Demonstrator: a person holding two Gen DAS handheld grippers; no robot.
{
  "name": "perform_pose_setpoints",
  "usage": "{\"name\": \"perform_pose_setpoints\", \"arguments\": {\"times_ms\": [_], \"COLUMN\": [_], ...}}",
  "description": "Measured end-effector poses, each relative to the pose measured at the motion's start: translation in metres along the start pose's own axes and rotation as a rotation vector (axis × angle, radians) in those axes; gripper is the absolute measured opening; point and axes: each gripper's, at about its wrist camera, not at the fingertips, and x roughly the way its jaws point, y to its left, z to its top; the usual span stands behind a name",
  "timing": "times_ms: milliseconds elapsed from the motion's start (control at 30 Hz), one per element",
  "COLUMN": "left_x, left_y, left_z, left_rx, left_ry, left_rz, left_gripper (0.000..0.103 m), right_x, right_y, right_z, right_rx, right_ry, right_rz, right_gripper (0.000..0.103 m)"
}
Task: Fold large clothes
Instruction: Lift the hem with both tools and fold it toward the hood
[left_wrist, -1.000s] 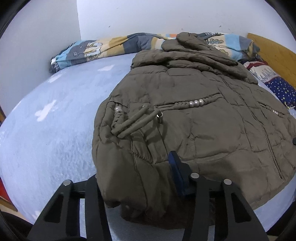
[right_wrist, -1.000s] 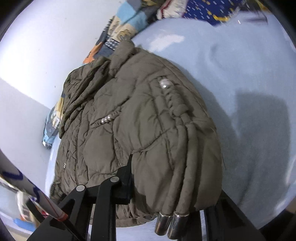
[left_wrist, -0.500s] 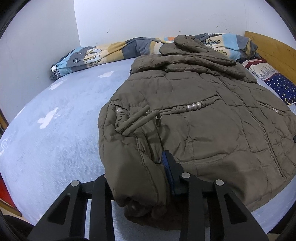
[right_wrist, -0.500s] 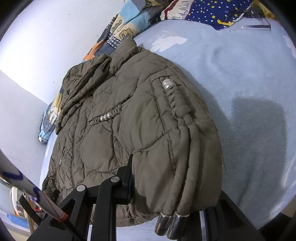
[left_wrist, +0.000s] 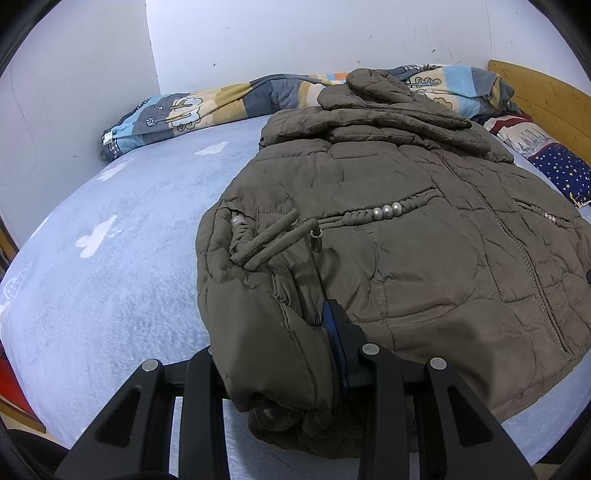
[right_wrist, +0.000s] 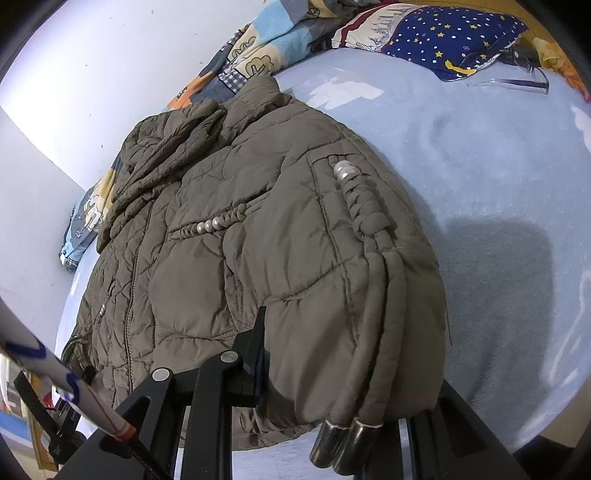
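Both grippers, the left gripper (left_wrist: 284, 354) just closing and the right gripper (right_wrist: 347, 373), apparently pinch the quilted jacket (left_wrist: 406, 229) hem on the bed (left_wrist: 110, 258), ready to lift it evenly toward the collar.

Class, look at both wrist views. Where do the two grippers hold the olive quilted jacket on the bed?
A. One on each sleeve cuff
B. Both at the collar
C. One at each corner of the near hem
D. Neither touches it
C: the left gripper pinches a bunched bottom corner of the jacket, and the right gripper clamps the other hem corner, beside the metal-tipped drawcords.
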Motion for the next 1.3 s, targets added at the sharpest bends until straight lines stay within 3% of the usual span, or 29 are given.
{"name": "perform_pose_setpoints", "arguments": {"times_ms": [600, 800, 1033, 1300], "left_x": [0.000, -0.006, -0.021, -0.030], "left_y": [0.000, 0.002, 0.007, 0.013], "left_z": [-0.001, 0.000, 0.002, 0.002], "left_rx": [0.000, 0.002, 0.001, -0.015], "left_ry": [-0.001, -0.035, -0.080, -0.087], "left_rz": [0.000, -0.008, -0.017, -0.013], "left_gripper": [0.032, 0.026, 0.023, 0.022], "right_x": [0.000, -0.004, -0.027, -0.043], "right_y": [0.004, 0.011, 0.022, 0.027], "right_z": [-0.002, -0.001, 0.001, -0.005], "right_rx": [-0.021, -0.055, -0.089, -0.097], "right_ry": [-0.006, -0.034, -0.109, -0.130], "right_rz": [-0.018, -0.029, 0.012, 0.050], "right_gripper": [0.026, 0.022, 0.019, 0.018]}}
